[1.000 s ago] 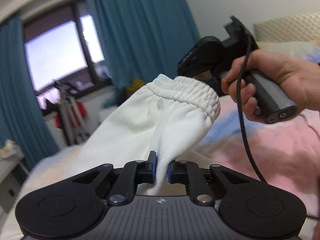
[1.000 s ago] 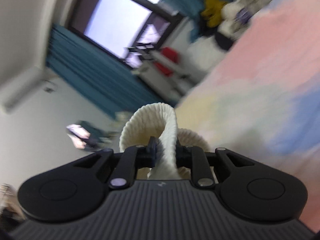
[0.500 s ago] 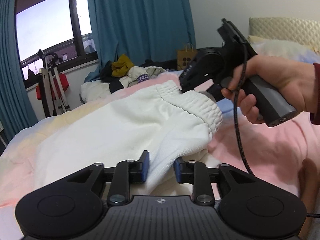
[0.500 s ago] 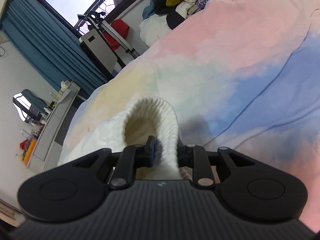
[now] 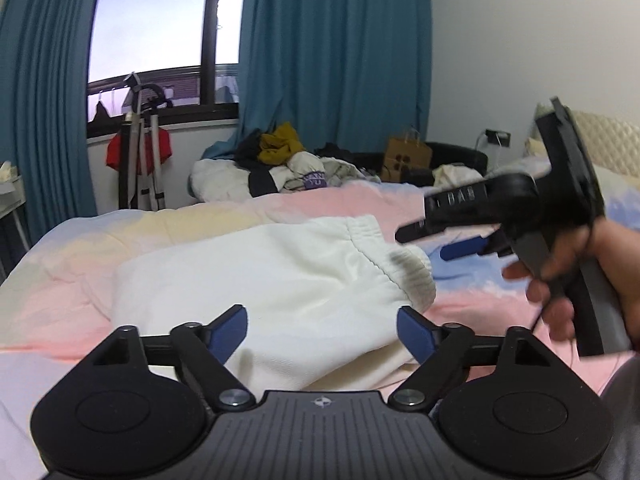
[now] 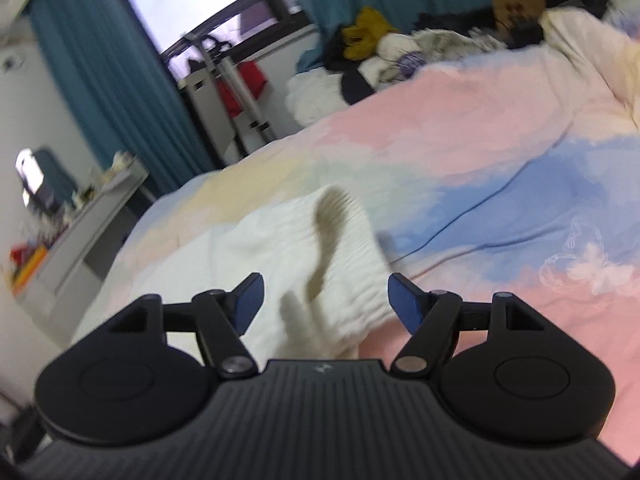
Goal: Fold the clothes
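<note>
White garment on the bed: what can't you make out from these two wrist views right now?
- white garment: near edge hidden behind the left gripper body, left wrist view.
- ribbed waistband: motion-blurred, right wrist view; fold state unclear.
- right gripper: blurred, fingers partly hidden, left wrist view.
- clothes pile: too small to identify.

Window [image 5: 160, 32] in far wall, pale daylight, teal curtains [image 5: 336, 60] on both sides. Folded drying rack [image 5: 142, 152] below window, red cloth on it. Right of window: white wall [image 5: 520, 40], brown paper bag [image 5: 408, 156]. Left of window: white dresser [image 6: 92, 220].
</note>
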### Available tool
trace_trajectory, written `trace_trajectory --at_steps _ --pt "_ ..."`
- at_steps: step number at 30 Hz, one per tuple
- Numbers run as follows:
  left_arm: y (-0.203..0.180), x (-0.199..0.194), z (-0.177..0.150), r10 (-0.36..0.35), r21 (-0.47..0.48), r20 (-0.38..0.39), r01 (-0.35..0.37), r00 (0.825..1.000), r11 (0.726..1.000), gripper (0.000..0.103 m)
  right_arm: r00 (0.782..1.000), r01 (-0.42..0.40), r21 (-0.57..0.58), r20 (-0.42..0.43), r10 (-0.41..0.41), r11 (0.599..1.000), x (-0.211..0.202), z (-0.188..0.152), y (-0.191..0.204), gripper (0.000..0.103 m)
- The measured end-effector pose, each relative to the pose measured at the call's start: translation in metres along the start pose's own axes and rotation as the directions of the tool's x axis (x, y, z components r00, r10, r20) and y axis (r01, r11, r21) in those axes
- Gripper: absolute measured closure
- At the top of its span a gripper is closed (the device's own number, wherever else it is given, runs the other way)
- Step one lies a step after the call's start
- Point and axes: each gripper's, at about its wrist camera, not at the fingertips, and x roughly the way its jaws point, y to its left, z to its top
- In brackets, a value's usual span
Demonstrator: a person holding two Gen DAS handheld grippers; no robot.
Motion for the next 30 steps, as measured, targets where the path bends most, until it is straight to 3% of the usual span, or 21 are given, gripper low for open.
trace_trajectory --at_steps 5,12,14,17,24,30 --pt "0.004 -0.016 0.002 0.034 -0.033 0.029 -0.033 0.999 0.999 0.000 1.000 -0.002 -0.104 0.009 0.003 0.995 -0.018 -0.020 0.026 0.032" --pt "0.022 -0.023 0.006 0.115 -0.111 0.014 -0.113 0.993 0.987 0.000 1.000 -0.003 -0.224 0.018 0.008 0.975 -0.038 -0.045 0.050 0.032" --pt "0.028 -0.024 0.006 0.138 -0.126 0.002 -0.137 0.990 0.983 0.000 1.000 -0.012 -0.252 0.024 0.019 0.968 -0.040 -0.050 0.057 0.019" --pt "0.037 -0.023 0.003 0.164 -0.145 -0.023 -0.166 0.986 0.975 0.000 0.999 -0.030 -0.268 0.016 0.035 0.963 -0.037 -0.053 0.064 0.018" --pt "0.062 -0.014 -0.003 0.211 -0.224 -0.113 -0.232 0.971 0.947 0.000 0.997 -0.064 -0.001 -0.037 0.064 0.998 -0.022 -0.050 0.035 0.018" --pt "0.092 -0.009 -0.008 0.203 -0.332 -0.180 -0.253 0.963 0.909 0.000 0.996 -0.043 0.238 -0.068 0.061 0.970 -0.010 -0.056 0.002 0.018"
